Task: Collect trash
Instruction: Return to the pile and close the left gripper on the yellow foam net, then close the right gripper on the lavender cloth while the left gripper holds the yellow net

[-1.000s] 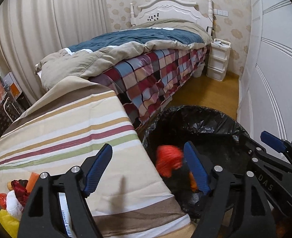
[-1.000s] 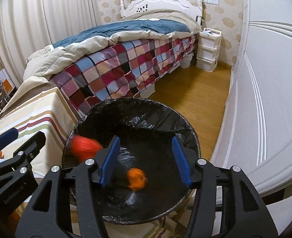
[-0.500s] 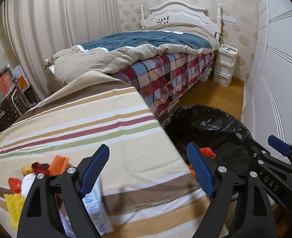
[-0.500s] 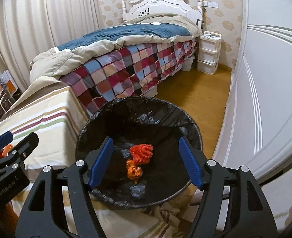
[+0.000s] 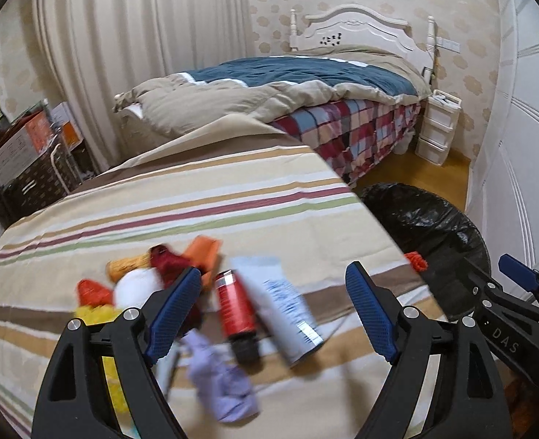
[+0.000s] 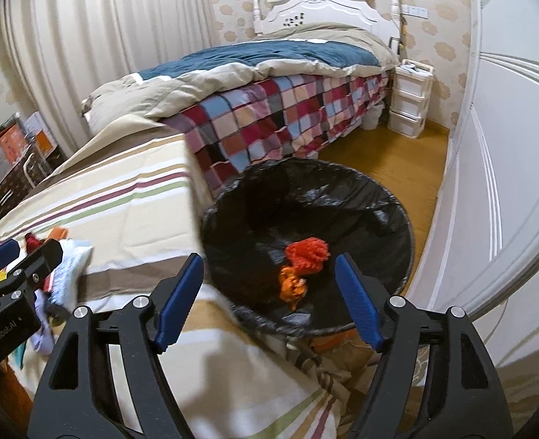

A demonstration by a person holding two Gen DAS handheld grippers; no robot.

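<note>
A heap of trash lies on the striped table cloth [image 5: 203, 197]: a red tube [image 5: 234, 305], a pale blue tube [image 5: 284, 305], a lilac wad [image 5: 220, 380], a white ball [image 5: 138, 287], plus red, orange and yellow scraps. My left gripper [image 5: 275, 311] hovers open above the two tubes, holding nothing. The black-lined bin [image 6: 306, 241] stands on the floor beside the table and holds a red pompom [image 6: 308, 254] and an orange scrap [image 6: 291, 287]. My right gripper [image 6: 269, 300] hangs over the bin's near rim, its jaws opening with nothing between them.
A bed with a plaid blanket [image 6: 269, 124] stands behind the table and bin. White drawers [image 6: 410, 104] sit at the bed's far end. A white wardrobe [image 6: 507, 146] runs along the right. Shelves with boxes [image 5: 24, 157] are at the left.
Both grippers swung left, from over the bin toward the table. The red and orange pieces fell and settled in the bin. The right jaws widened; the trash heap came under the left gripper.
</note>
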